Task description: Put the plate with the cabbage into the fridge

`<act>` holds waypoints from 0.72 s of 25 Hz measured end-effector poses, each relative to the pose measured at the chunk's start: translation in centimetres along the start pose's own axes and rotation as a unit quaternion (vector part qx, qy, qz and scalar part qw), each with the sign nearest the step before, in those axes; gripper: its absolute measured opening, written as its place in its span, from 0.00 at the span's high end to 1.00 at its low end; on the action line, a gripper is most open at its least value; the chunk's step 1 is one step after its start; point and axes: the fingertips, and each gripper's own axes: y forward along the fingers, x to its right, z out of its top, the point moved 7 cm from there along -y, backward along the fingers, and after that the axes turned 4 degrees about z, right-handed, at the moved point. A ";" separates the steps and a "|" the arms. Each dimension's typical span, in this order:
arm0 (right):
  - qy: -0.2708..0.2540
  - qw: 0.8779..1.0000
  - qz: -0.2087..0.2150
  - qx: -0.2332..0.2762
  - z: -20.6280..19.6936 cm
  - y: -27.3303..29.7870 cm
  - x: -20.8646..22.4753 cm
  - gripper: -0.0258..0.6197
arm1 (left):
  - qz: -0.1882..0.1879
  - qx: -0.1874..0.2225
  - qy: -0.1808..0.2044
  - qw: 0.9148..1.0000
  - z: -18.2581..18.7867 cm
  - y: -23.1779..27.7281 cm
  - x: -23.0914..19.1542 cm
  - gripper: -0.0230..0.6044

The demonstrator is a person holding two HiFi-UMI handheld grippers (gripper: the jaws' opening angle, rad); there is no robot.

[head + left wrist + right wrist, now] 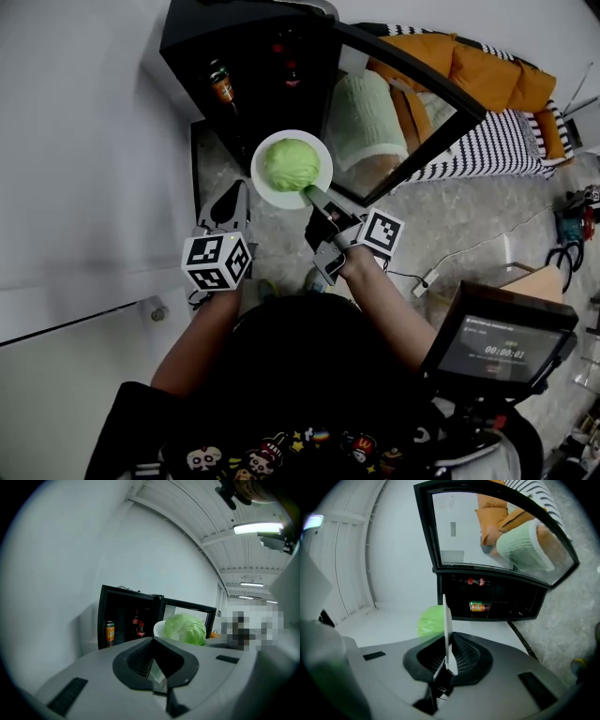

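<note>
Carry step, approx. midway. The right tool (315,200) is clenched on the rim of the plate (267,190), w/ the cabbage (291,164) on it. The plate is just ahead of that tool and the fridge (187,42) is right beyond, door (412,80) open. The left tool (232,197) is closed on nothing, beside the plate. Next: push fwd into the fridge, plate level (cabbage could roll). Count: 1 plate, 1 cabbage, 1 can (222,87), 2 bottles (291,71).

L gripper (153,641) jaws together; cabbage (185,629) on plate (158,629) just beyond, open fridge (124,607) behind.
</note>
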 end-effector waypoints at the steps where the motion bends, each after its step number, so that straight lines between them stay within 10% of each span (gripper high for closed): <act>1: 0.000 1.000 0.000 -0.003 0.0 -0.3 0.1 0.92 | 0.003 0.002 -0.001 1.000 -0.2 -0.2 0.2 0.96; 18: 0.013 0.998 0.004 -0.060 2.7 -0.9 1.4 0.92 | 0.053 -0.003 -0.010 0.999 -1.5 0.0 2.5 0.96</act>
